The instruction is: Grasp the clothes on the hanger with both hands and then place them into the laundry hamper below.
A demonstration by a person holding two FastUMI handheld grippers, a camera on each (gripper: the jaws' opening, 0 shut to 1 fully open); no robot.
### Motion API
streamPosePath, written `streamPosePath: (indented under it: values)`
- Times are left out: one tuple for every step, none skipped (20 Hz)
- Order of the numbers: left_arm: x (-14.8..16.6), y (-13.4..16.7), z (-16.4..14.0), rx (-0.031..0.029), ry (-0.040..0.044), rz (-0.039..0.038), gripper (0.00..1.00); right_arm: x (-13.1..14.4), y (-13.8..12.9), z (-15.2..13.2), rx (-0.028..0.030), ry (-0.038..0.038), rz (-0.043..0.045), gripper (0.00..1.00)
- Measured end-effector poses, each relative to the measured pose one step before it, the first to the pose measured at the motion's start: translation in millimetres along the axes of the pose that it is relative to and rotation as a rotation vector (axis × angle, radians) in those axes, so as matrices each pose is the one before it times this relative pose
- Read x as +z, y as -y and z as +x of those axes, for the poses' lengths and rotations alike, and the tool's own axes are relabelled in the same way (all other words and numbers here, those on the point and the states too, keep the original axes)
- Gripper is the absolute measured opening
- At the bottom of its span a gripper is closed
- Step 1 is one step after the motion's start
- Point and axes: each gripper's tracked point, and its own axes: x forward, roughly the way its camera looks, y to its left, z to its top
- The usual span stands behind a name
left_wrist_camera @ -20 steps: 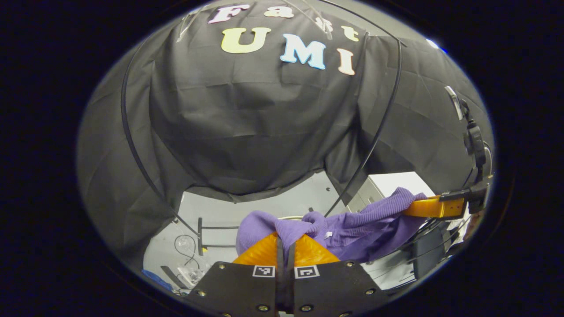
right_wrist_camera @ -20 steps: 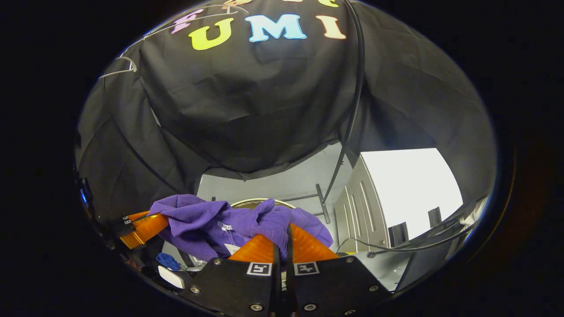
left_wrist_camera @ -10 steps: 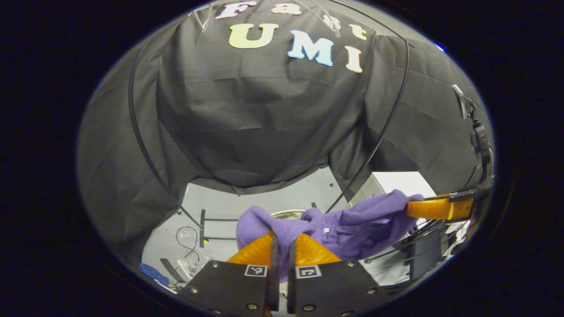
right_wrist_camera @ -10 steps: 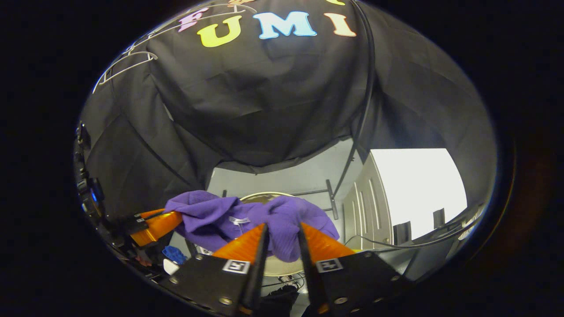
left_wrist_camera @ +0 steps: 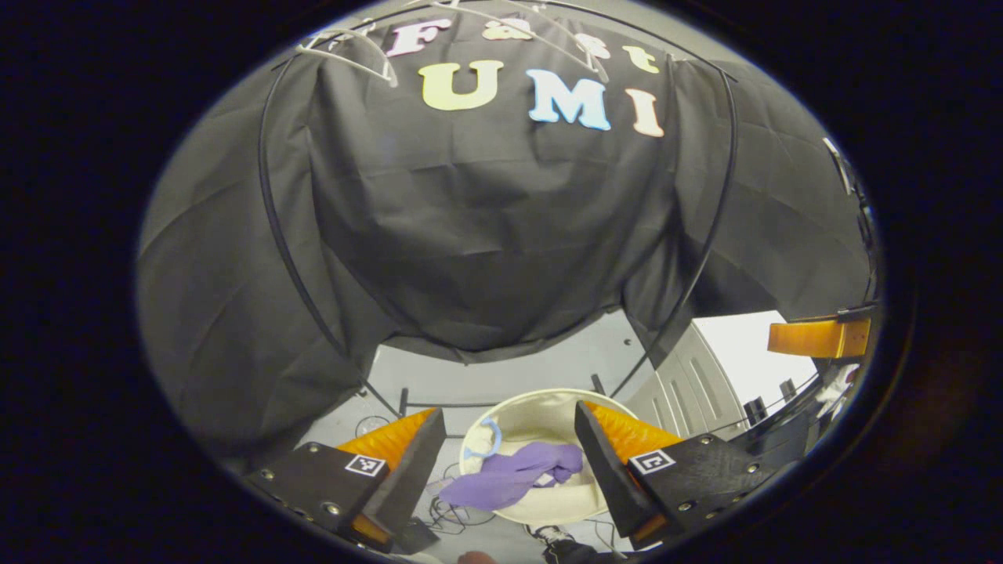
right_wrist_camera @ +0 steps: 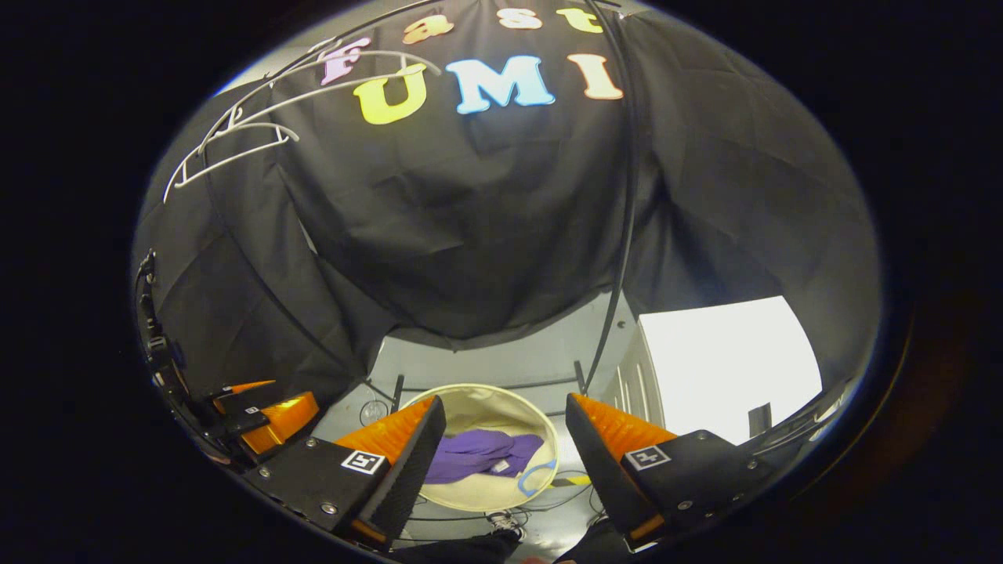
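The clothes (left_wrist_camera: pixel 513 479) are seen lying inside the hamper (left_wrist_camera: pixel 548 407) below, between the spread fingers of the left gripper (left_wrist_camera: pixel 508 470) and right gripper (right_wrist_camera: pixel 501 462), both held released above it, apparently so the garment could drop.
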Motion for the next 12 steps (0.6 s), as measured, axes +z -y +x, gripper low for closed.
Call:
streamPosePath:
  values:
    - [9.0, 1.97, -8.3, 0.01763, 0.01164, -0.02136, 0.96, 13.27, 9.19, -2.68, 0.00486, 0.02476, -0.00546, 0.95]
    - [9.54, 3.18, -10.6, 0.01923, 0.01155, -0.0231, 0.96, 13.77, 9.18, -3.74, 0.00325, 0.02638, -0.01175, 0.95]
    - [11.01, 3.81, -9.3, 0.0222, 0.01537, -0.02387, 0.96, 12.19, 10.5, -4.49, 0.00118, 0.03046, -0.01417, 0.95]
    - [10.42, 5.33, -11.0, 0.01955, 0.0209, -0.02326, 0.96, 15.47, 12.52, -5.65, 0.00011, 0.03602, -0.01628, 0.95]
    - [11.78, 6.84, -8.78, 0.01881, 0.01953, -0.02161, 0.96, 15.24, 12.26, -4.03, 0.00283, 0.03668, -0.01783, 0.95]
    - [9.09, 9.25, -10.25, 0.01683, 0.01862, -0.01909, 1.0, 17.1, 10.54, -3.77, 0.00423, 0.03495, -0.01717, 0.95]
    - [14.23, 8.49, -10.43, 0.01592, 0.02154, -0.01781, 1.0, 13.66, 11.24, -3.23, 0.00538, 0.0358, -0.01533, 0.95]
    - [12.67, 8.65, -8.43, 0.01153, 0.02435, -0.01534, 1.0, 15.25, 12.16, -4.17, 0.00253, 0.03739, -0.01155, 0.95]
    - [14.97, 11.56, -7.64, 0.00967, 0.03182, -0.0157, 1.0, 17.25, 11.78, -4.92, 0.00308, 0.03949, -0.00855, 0.95]
    - [18.28, 10.36, -10.11, 0.00994, 0.04137, -0.01553, 1.0, 17.41, 10.5, -4.76, 0.00508, 0.03923, -0.00446, 0.95]
    - [20.71, 12.37, -7.49, 0.01051, 0.04699, -0.01737, 0.96, 16.7, 10.6, -2.37, 0.00178, 0.04087, -0.00393, 0.95]
    - [16.62, 9.55, -7.91, 0.00731, 0.04174, -0.01461, 0.98, 17.31, 11.4, -4.03, 0.00144, 0.04148, -0.00529, 0.95]
